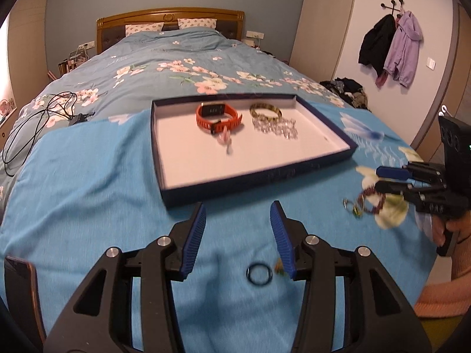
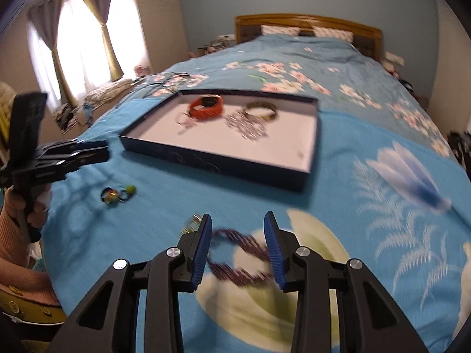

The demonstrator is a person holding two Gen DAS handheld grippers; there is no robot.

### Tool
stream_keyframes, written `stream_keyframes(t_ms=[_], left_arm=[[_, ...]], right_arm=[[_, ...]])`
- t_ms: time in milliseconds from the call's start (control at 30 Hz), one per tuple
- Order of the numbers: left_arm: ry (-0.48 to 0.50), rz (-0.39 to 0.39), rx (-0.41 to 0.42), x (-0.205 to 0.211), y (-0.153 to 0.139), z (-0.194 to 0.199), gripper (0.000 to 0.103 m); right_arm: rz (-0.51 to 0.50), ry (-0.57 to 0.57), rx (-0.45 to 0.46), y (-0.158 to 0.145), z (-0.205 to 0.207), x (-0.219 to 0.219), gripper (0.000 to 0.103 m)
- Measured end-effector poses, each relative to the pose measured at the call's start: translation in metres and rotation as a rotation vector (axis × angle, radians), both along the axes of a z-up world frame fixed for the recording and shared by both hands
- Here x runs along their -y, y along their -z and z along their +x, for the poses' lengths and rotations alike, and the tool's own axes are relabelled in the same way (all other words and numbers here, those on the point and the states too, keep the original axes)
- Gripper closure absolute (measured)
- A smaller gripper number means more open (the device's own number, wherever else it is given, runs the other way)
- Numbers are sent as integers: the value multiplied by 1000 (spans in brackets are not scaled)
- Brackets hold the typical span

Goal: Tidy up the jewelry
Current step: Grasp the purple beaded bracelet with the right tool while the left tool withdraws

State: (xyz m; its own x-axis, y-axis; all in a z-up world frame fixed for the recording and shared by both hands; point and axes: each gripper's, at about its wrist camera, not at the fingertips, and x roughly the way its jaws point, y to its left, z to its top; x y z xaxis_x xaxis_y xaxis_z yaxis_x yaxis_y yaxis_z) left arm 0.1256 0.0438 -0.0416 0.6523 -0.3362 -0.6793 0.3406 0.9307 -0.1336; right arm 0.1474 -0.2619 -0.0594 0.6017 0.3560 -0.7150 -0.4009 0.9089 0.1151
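A shallow dark-blue tray (image 1: 259, 178) with a white floor lies on a blue cloth (image 1: 88, 182) spread over the bed. At its far end sit an orange watch band (image 1: 217, 117), a mottled green bangle (image 1: 265, 111), a clear bead strand (image 1: 275, 126) just nearer, and a pale pinkish piece (image 1: 226, 141) too blurred to name. Near the tray, on the cloth, a dark ring (image 1: 259, 273) lies between the fingers of the left gripper (image 1: 238, 214), which stand apart, touching nothing. To the right, a dark red bead bracelet (image 2: 240, 257) lies between the spread fingers of the right gripper (image 2: 238, 220); blur hides whether the pads touch it. Small gold pieces (image 2: 192, 223) beside it and green-tinted rings (image 2: 117, 194) further left are smeared.
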Motion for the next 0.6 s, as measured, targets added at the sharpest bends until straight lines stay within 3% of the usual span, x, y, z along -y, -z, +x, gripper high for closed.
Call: stream_keyframes(t_ms=[200, 400, 467, 600], left_arm=[[33, 51, -31, 4, 13, -20, 58], [45, 80, -72, 8, 26, -26, 61], [40, 96, -87, 8, 30, -25, 69], [45, 104, -88, 9, 32, -24, 69]], right_arm=[[20, 53, -46, 13, -6, 21, 68], [-5, 46, -54, 19, -9, 15, 69], [-23, 46, -57, 22, -8, 12, 74], [-13, 48, -58, 23, -9, 12, 81]])
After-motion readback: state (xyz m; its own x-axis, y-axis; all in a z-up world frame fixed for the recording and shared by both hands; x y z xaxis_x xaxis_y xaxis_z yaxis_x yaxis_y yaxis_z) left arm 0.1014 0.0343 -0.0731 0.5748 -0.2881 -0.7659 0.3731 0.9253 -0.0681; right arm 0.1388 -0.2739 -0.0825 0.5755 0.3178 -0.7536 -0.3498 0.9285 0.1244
